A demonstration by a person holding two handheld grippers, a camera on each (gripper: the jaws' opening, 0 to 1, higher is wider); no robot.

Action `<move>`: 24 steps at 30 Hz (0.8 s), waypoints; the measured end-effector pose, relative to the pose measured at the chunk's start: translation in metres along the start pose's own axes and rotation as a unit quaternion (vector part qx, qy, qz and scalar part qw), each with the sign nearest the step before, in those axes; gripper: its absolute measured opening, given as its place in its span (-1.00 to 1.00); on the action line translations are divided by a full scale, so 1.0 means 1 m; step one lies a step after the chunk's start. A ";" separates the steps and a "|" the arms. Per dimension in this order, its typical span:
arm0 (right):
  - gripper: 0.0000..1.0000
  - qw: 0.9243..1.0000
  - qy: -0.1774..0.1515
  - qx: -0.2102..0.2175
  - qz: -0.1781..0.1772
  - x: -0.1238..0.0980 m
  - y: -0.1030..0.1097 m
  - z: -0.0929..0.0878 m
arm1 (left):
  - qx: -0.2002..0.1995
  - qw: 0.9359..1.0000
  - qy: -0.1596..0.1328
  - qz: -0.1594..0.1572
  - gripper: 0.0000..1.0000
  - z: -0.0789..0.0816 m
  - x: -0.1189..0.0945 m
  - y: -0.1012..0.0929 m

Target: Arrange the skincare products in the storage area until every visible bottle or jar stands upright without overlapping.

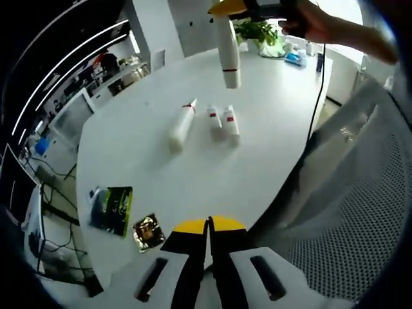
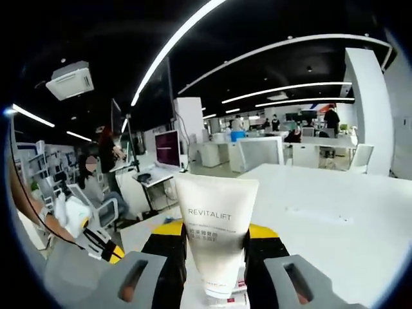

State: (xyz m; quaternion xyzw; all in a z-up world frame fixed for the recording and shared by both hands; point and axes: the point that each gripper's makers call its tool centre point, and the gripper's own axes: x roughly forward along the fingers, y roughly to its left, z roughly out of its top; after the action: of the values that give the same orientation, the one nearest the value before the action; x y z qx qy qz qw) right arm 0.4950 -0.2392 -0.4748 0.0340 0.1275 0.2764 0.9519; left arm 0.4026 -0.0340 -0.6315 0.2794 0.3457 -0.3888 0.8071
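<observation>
Tube (image 2: 215,232) upright, crimped end up, in right tongs (image 2: 214,257)

Green packet (image 1: 112,209), gold sachet (image 1: 148,232), potted plant (image 1: 259,30)

An open office with ceiling light strips (image 2: 174,45), desks (image 2: 309,151) and a white table (image 1: 161,174).

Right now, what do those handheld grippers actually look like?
Each has two black jaws with a yellow band at their base, set between light grey moulded blocks with dark slots. That goes for the left gripper and the right gripper. A thin black cable hangs from the right one.
</observation>
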 end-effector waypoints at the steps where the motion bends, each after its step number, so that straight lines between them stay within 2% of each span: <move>1: -0.44 1.000 0.002 0.002 -0.004 0.003 -0.005 -0.001 | 0.000 1.000 0.006 0.001 -1.00 -0.002 0.000 0.001; 2: -0.44 1.000 0.002 0.002 -0.005 0.004 -0.006 -0.001 | 0.000 1.000 0.008 0.001 -1.00 -0.004 0.000 0.001; 3: -0.44 1.000 0.002 0.004 -0.008 0.007 -0.011 0.000 | -0.006 0.999 0.036 -0.003 -1.00 -0.013 -0.001 0.000; 6: -0.44 1.000 0.001 0.004 -0.016 0.015 -0.023 0.003 | -0.011 0.999 0.032 -0.009 -1.00 -0.012 -0.001 0.000; 10: -0.44 1.000 -0.002 0.001 -0.030 0.024 -0.041 0.006 | -0.002 0.999 0.040 -0.024 -1.00 -0.014 0.000 -0.006; 15: -0.44 0.999 0.001 0.001 -0.045 0.032 -0.058 0.007 | -0.007 0.998 0.064 -0.022 -1.00 -0.024 0.003 -0.005; 20: -0.44 0.998 0.005 0.010 -0.059 0.041 -0.074 0.003 | -0.008 0.997 0.064 -0.030 -1.00 -0.025 0.004 -0.008; 24: -0.44 0.998 0.010 0.012 -0.067 0.050 -0.084 0.001 | -0.018 0.998 0.045 -0.026 -1.00 -0.020 0.003 -0.006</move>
State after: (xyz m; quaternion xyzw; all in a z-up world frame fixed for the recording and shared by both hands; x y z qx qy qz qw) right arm 0.5801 -0.2836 -0.4963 0.0345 0.1419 0.2108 0.9666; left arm 0.3917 -0.0244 -0.6466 0.2725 0.3961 -0.3905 0.7851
